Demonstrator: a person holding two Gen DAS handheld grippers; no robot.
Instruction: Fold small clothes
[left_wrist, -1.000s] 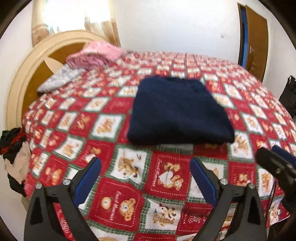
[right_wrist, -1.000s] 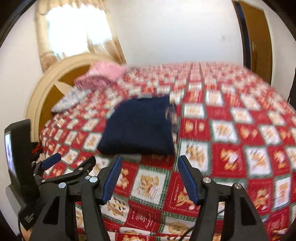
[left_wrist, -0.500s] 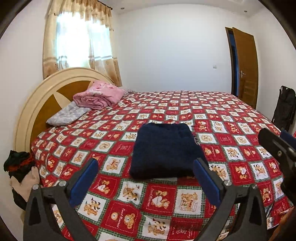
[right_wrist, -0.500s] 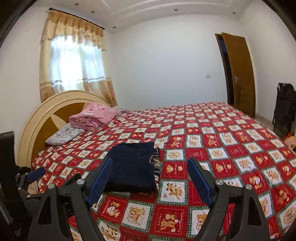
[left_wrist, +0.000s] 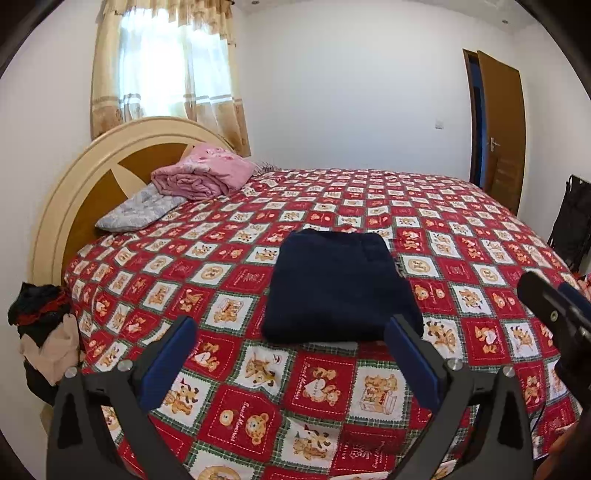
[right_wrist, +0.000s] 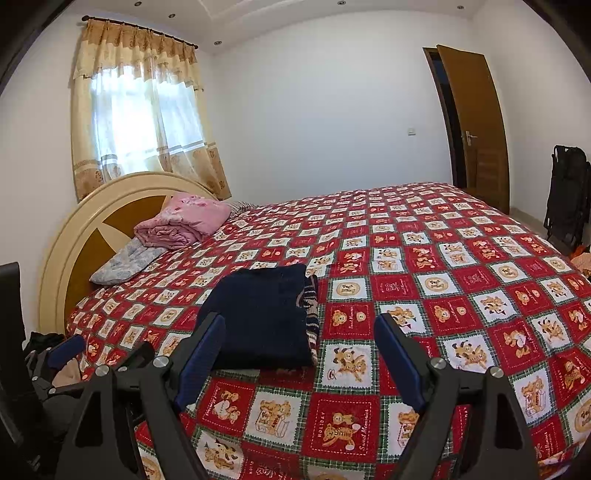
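Both grippers have pulled back and lifted away from the bed over the last second, so more of the bedroom now shows. A folded dark blue sweater (left_wrist: 341, 286) lies flat near the middle of the bed (left_wrist: 461, 236), on a red bedspread printed with teddy bear squares. From the right wrist view, a striped edge shows along the sweater's right side. The left gripper (left_wrist: 290, 352) hangs above the near edge of the bed, jaws spread wide and empty. The right gripper (right_wrist: 301, 349) is likewise spread wide, holding nothing. A rolled pink blanket (left_wrist: 203, 171) and a pale pillow (left_wrist: 138, 210) rest by the headboard (left_wrist: 107, 155).
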